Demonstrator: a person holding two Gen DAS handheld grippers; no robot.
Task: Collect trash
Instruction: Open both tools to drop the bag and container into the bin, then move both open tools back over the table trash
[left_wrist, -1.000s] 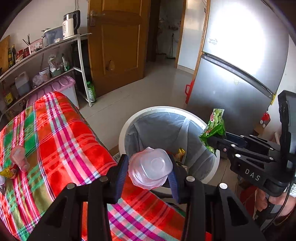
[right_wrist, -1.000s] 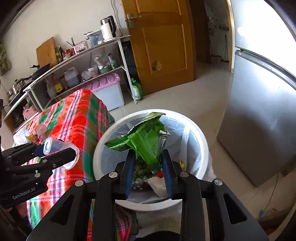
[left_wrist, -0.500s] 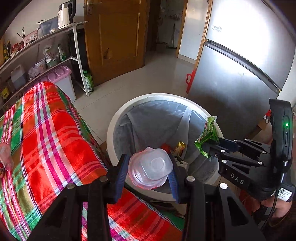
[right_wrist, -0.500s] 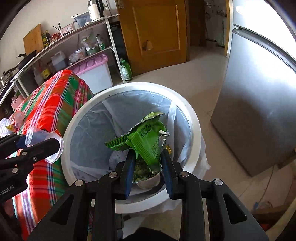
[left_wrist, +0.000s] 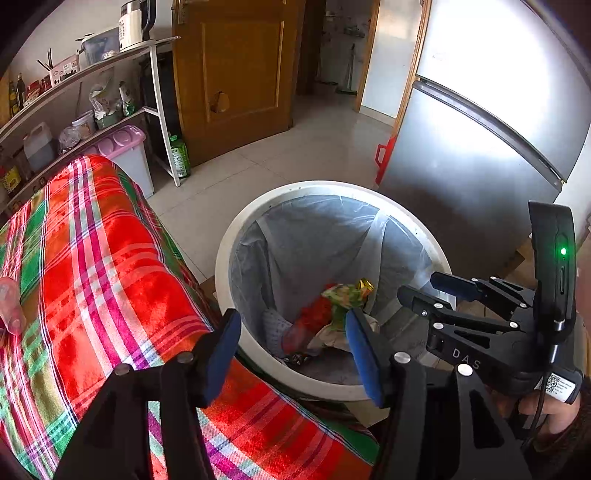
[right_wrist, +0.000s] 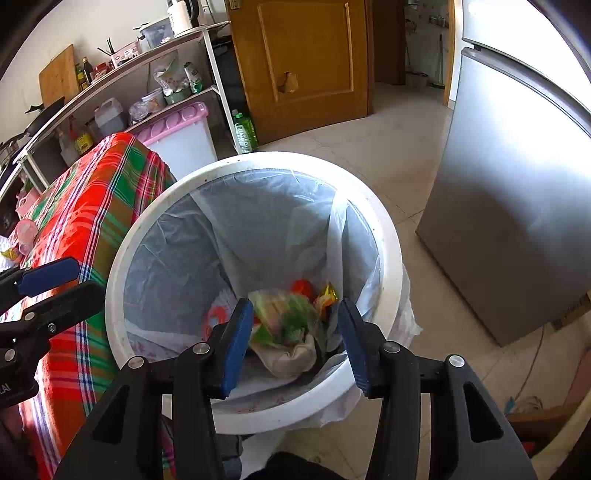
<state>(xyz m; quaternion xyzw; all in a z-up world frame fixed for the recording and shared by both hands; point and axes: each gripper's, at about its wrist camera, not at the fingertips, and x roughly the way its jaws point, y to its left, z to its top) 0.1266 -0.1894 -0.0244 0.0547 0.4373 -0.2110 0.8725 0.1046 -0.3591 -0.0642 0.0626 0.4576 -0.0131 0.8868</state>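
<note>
A white round trash bin (left_wrist: 255, 225) (right_wrist: 388, 240) with a clear liner stands on the floor beside the table. My left gripper (left_wrist: 291, 347) is open and empty over the bin's near rim. My right gripper (right_wrist: 293, 339) is open and empty above the bin. In the right wrist view a blurred green snack bag (right_wrist: 291, 323) lies in the bin on other trash. The left wrist view shows the bag (left_wrist: 341, 297) and a blurred clear plastic cup (left_wrist: 295, 334) in the bin. The right gripper (left_wrist: 439, 290) shows at the right, the left gripper (right_wrist: 55, 288) at the left.
A table with a red plaid cloth (left_wrist: 92, 258) (right_wrist: 92, 192) stands left of the bin, with a pink item (left_wrist: 11, 306) and wrappers (right_wrist: 22, 236) on it. A silver fridge (left_wrist: 480, 147) stands right, a shelf rack (left_wrist: 92, 92) and wooden door (left_wrist: 240, 74) behind.
Both grippers opened over the bin. The clear cup left my left gripper and the green snack bag left my right gripper; both fell into the bin.
</note>
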